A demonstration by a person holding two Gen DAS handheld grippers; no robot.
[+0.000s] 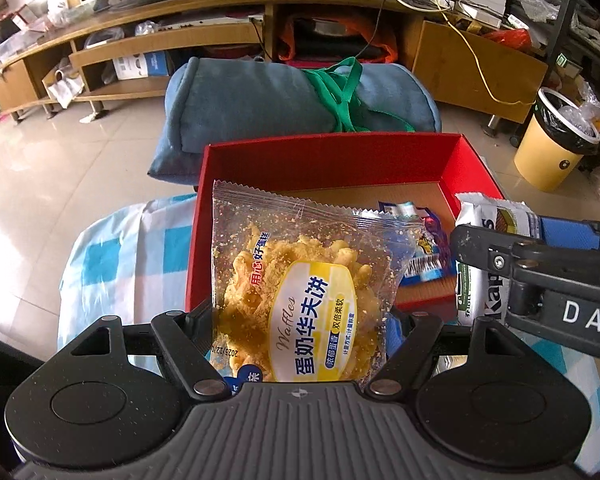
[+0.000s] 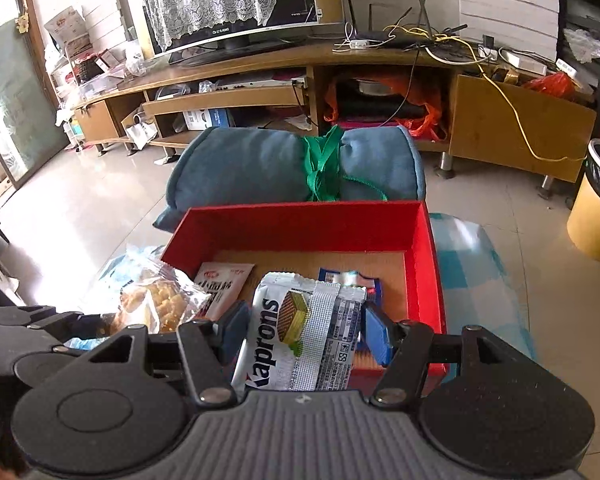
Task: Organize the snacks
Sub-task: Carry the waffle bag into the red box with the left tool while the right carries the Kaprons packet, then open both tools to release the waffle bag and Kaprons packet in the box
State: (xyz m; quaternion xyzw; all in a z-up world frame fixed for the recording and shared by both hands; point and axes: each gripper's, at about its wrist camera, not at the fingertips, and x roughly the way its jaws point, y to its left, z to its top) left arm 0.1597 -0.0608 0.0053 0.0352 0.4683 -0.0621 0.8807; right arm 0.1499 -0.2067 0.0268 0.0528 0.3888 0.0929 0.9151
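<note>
1. Pinched between the left claw [image 1: 300, 316] fingers, a waffle packet [image 1: 300, 280] is held just over the near wall of the red box [image 1: 332, 152].
2. Ahead of the right claw [image 2: 304, 332], a wafer packet [image 2: 300, 328] is clamped above the box floor.
3. Both packets are slippery film; one could slide loose, or the claws could collide, being close together.
4. A pink sachet [image 2: 224, 284] is shown only by the right view.

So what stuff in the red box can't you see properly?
- Blue packets, left wrist view: the waffle bag in the left tool covers much of them.
- Blue packet, right wrist view: mostly behind the Kaprons wafer pack in the right tool.
- Red box, near wall: hidden by both tools and their packs in both views.
- Pink-white sachet: print too small to read.
</note>
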